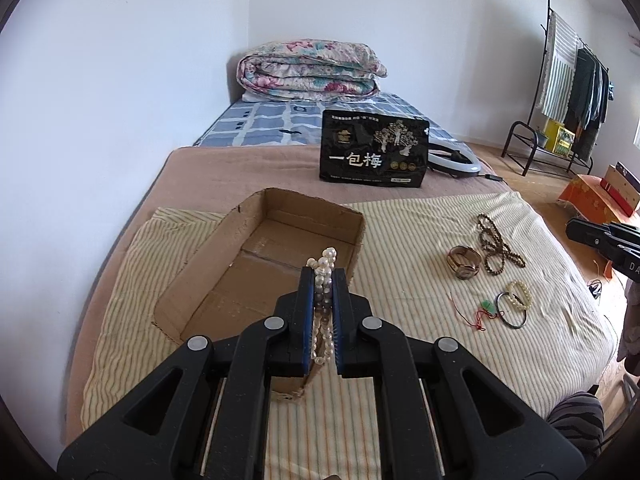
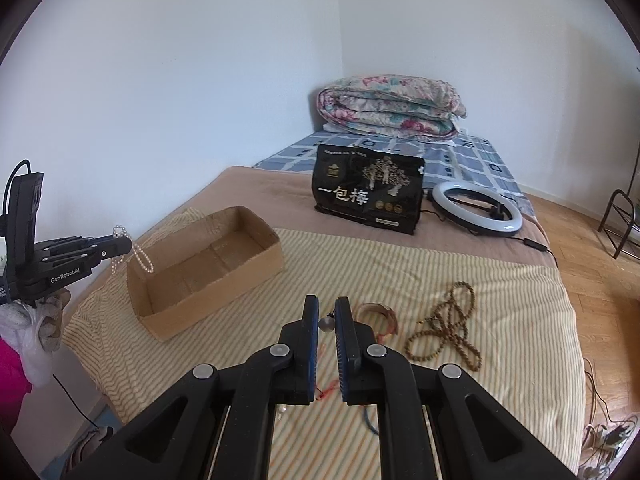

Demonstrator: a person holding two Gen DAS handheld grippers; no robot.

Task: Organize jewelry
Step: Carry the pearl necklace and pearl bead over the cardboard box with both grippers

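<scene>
Holding the pearl necklace (image 1: 325,280), your left gripper (image 1: 322,276) is clenched on its strands above the near end of the cardboard box (image 1: 280,240); loops hang below the fingers. Your right gripper (image 2: 327,308) is partly parted, grasping nothing, low over the striped blanket (image 2: 360,264), with a small silver bead (image 2: 326,323) showing in its gap. Just beyond lie a wide bangle (image 2: 380,314) and a brown bead strand (image 2: 448,328). Behind the box stand a black package (image 2: 368,196) and a ring light (image 2: 476,208).
</scene>
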